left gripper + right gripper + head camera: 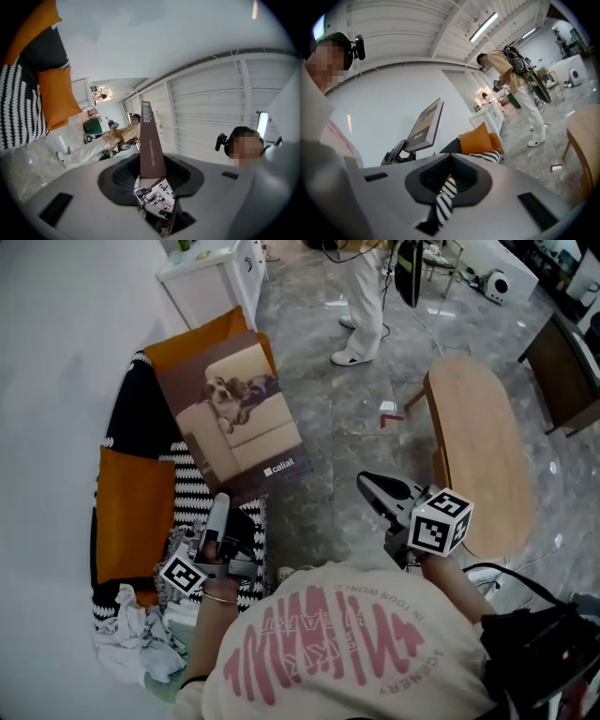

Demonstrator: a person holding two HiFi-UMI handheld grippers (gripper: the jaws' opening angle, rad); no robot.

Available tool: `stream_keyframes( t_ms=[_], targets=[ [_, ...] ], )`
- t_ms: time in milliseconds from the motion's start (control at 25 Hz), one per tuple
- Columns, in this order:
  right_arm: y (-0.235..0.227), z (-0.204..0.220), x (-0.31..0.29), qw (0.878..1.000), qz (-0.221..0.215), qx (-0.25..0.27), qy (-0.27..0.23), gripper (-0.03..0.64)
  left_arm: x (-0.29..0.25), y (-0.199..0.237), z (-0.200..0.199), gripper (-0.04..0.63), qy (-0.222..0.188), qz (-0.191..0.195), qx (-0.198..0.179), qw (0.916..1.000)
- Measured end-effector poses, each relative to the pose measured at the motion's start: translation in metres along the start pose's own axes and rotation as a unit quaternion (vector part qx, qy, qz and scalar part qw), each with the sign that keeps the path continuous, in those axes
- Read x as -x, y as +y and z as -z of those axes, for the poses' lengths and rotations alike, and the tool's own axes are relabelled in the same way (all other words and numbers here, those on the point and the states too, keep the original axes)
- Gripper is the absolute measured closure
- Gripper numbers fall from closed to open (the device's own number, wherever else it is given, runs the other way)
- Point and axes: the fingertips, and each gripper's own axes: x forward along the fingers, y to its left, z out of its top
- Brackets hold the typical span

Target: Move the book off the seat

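Above seat [141, 418], left claw [151, 180] clamped on book [239, 413] edge, narrowly parted.

Bystander [364, 296] cut off at top, book [239, 413] edge hidden in left tool [218, 507]

**Head cam:** above wearer, aimed steeply down; takes in left gripper [217, 514], right gripper [373, 487], book [239, 413] and orange cushion [131, 512], w/ floor [347, 427] beyond the fingertips.

**Left gripper cam:** rides behind its fingers, looks along them & upward, v. close to the book [151, 145] rising between them; ceiling [220, 93] behind.

**Right gripper cam:** faces past its fingertips toward cushion [477, 139], book [423, 124] farther off to their left.

**Shared by all 3:** book, cushion, standing person [515, 75].
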Motion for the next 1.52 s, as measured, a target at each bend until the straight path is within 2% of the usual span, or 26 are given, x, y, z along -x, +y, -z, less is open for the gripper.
stream_keyframes(
  t_ms=[240, 360, 640, 880, 1120, 1520],
  targets=[
    [-0.027, 0.002, 0.052, 0.998, 0.057, -0.01, -0.033, 0.606, -0.035, 0.005, 0.041, 0.437, 0.048, 0.025, 0.024, 0.9982],
    [-0.048, 0.004, 0.09, 0.996, 0.078, -0.019, -0.05, 0.606, -0.061, 0.004, 0.077, 0.437, 0.069, 0.034, 0.037, 0.9963],
    [-0.079, 0.01, 0.155, 0.985, 0.133, -0.052, -0.096, 0.606, -0.106, -0.005, 0.132, 0.437, 0.125, 0.059, 0.064, 0.9883],
    [-0.091, 0.021, 0.196, 0.969, 0.187, -0.087, -0.134, 0.606, -0.144, -0.002, 0.167, 0.437, 0.194, 0.071, 0.087, 0.9744],
    [-0.109, 0.022, 0.221, 0.947, 0.243, -0.116, -0.174, 0.606, -0.197, 0.011, 0.195, 0.437, 0.238, 0.098, 0.127, 0.958],
    [-0.14, -0.001, 0.236, 0.912, 0.313, -0.134, -0.23, 0.606, -0.277, 0.027, 0.233, 0.437, 0.326, 0.135, 0.155, 0.9226]
  ],
)
